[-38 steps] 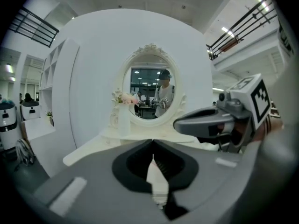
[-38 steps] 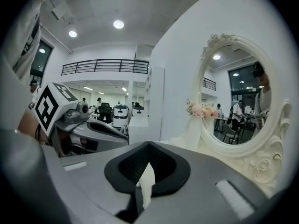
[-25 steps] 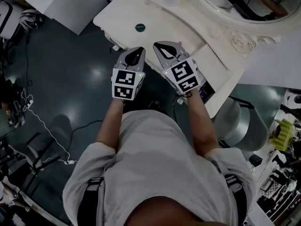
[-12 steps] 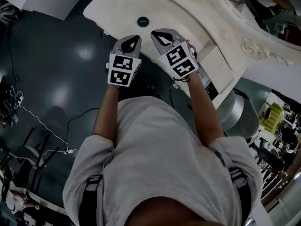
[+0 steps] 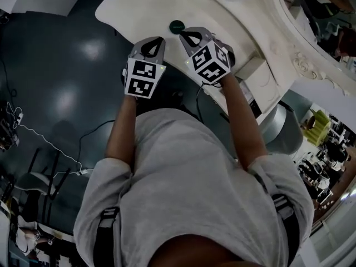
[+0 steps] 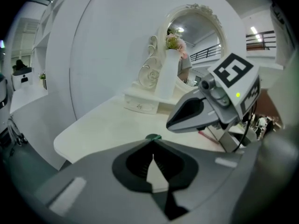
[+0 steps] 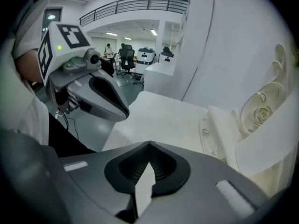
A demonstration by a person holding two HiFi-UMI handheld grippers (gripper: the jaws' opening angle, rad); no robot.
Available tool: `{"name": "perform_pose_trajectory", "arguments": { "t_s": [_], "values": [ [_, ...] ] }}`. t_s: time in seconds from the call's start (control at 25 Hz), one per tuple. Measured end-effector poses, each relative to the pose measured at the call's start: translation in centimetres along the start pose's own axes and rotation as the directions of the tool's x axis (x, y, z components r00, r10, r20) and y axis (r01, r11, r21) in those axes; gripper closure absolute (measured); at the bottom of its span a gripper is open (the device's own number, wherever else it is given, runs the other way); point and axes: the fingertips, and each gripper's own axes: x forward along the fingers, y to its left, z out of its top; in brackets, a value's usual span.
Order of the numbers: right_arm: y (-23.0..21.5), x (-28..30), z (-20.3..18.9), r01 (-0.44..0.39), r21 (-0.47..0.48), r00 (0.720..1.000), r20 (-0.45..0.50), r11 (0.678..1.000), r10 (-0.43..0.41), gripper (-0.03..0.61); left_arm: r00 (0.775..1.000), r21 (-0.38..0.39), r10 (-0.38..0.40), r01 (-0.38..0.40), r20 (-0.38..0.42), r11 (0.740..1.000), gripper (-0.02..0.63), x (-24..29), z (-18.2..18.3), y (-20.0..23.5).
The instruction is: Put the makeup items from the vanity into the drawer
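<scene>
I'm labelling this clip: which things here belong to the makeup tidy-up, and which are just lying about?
For the job: vanity, green round item on it, left gripper, right gripper.
Just lying about: vase of flowers, mirror.

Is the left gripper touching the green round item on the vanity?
Apart. The head view shows bare vanity top between the left gripper and the green round item.

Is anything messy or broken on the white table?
No, nothing stands out. The little green round thing lies flat on the vanity top, the vase stands upright by the mirror, and nothing looks spilled or broken.
</scene>
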Motion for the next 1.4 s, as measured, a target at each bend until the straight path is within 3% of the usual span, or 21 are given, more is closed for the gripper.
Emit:
{"name": "perform_pose_trajectory", "arguments": {
  "t_s": [0.16, 0.36, 0.64, 0.88, 1.0, 1.04, 1.4],
  "values": [
    [-0.6, 2.5, -0.9, -0.037, -0.113, 0.993, -0.114, 0.993, 0.024, 0.518, 0.999, 0.008, -0.023, 0.023, -0.022, 1.000, 0.611, 0.7, 0.0, 1.7],
    [-0.9, 5.0, -1.9, -0.108, -0.162, 0.976, -0.207, 0.981, 0.074, 0.494, 0.996, 0.037, -0.069, 0.071, -0.057, 0.997, 0.611, 1.3, -0.4, 2.3],
    [-0.6, 7.2, -2.8, -0.179, -0.162, 0.951, -0.282, 0.971, 0.128, 0.479, 0.991, 0.064, -0.115, 0.119, -0.066, 0.991, 0.611, 1.9, 0.0, 3.0],
    [-0.7, 7.6, -2.8, -0.221, -0.078, 0.938, -0.292, 0.972, 0.190, 0.491, 0.984, 0.055, -0.154, 0.159, -0.087, 0.986, 0.611, 1.9, -0.2, 3.4],
    [-1.0, 7.4, -2.2, -0.198, -0.084, 0.947, -0.273, 0.977, 0.168, 0.522, 0.983, 0.063, -0.162, 0.168, -0.088, 0.984, 0.611, 1.8, 0.0, 3.3],
    [-1.0, 7.2, -2.1, -0.177, -0.078, 0.955, -0.256, 0.981, 0.152, 0.580, 0.983, 0.063, -0.162, 0.168, -0.088, 0.984, 0.611, 1.8, 0.1, 3.3],
    [-1.5, 3.3, -2.0, -0.011, 0.105, 0.995, -0.095, 0.994, 0.021, 0.580, 0.985, 0.103, -0.157, 0.163, -0.066, 0.981, 0.611, 2.8, 2.8, 1.5]
  ]
}}
